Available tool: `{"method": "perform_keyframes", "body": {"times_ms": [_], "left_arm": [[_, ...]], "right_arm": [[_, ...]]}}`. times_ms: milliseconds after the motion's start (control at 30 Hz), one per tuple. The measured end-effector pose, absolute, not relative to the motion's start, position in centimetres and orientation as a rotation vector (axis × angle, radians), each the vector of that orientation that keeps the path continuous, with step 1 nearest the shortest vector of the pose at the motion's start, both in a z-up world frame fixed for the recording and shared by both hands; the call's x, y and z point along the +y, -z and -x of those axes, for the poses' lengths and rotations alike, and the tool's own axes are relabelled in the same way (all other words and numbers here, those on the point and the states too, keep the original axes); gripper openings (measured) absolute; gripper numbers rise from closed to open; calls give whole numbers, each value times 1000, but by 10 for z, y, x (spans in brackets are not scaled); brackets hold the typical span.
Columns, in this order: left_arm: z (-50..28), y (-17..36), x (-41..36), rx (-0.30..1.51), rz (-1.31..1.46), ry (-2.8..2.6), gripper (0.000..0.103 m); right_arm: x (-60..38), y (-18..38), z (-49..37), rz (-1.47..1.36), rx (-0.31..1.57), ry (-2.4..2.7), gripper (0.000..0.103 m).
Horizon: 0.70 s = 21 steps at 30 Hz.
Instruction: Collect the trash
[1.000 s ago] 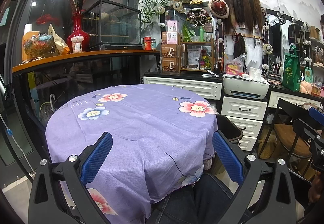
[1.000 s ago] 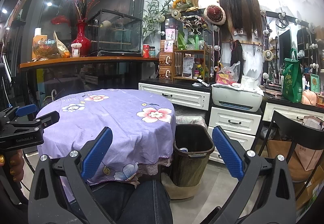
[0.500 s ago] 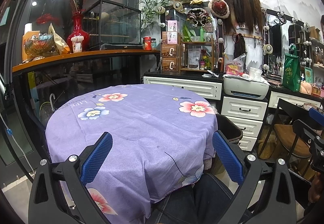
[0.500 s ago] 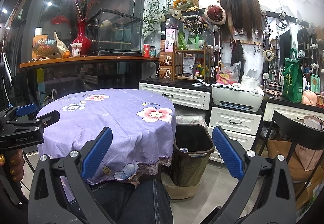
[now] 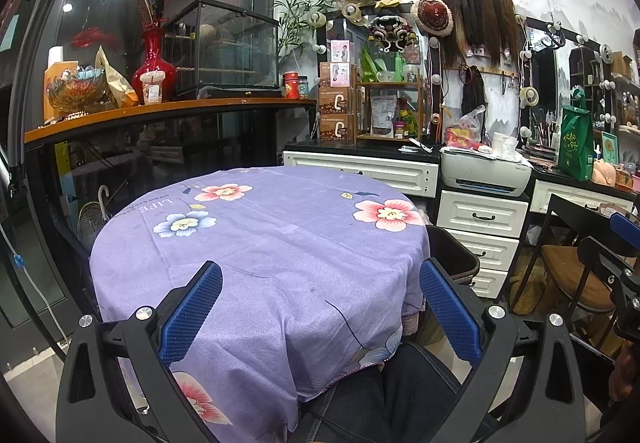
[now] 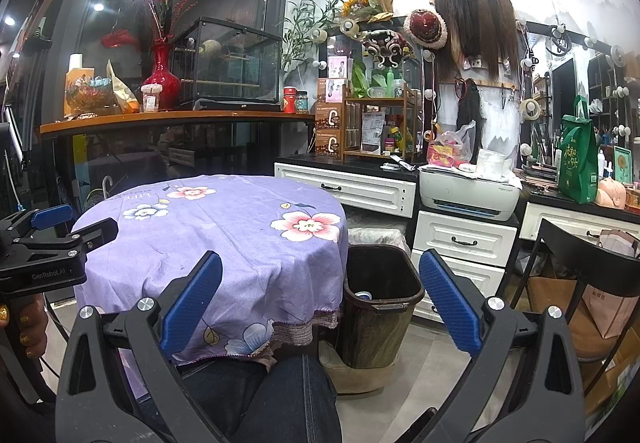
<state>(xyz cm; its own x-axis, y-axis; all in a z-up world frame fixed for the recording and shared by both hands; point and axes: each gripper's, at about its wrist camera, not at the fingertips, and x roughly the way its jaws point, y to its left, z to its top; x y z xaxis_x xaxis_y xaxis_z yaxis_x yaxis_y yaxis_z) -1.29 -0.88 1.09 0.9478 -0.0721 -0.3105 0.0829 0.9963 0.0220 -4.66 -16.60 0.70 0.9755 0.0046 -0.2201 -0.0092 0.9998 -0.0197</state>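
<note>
While perhaps item-bearing, bin [image 6: 380, 283] beside table [image 6: 224, 227].

the trash bin [image 6: 380, 295] is a dark, brownish-black plastic container with a rectangular open mouth and a thick rim, standing upright on the floor just beside the right edge of the round table [image 6: 224, 239] draped in a purple flowered cloth. a small pale item with a blue edge [image 6: 363, 295] lies inside it near the left wall. from the left wrist view only the bin's rim [image 5: 456, 255] shows past the cloth's edge.
</note>
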Motion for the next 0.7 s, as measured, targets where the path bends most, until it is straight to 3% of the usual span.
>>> {"method": "perform_keyframes", "body": {"times_ms": [700], "left_arm": [[12, -9, -9, 316, -39, 82, 98]], "right_arm": [[-167, -8, 46, 20, 224, -8, 97]]}}
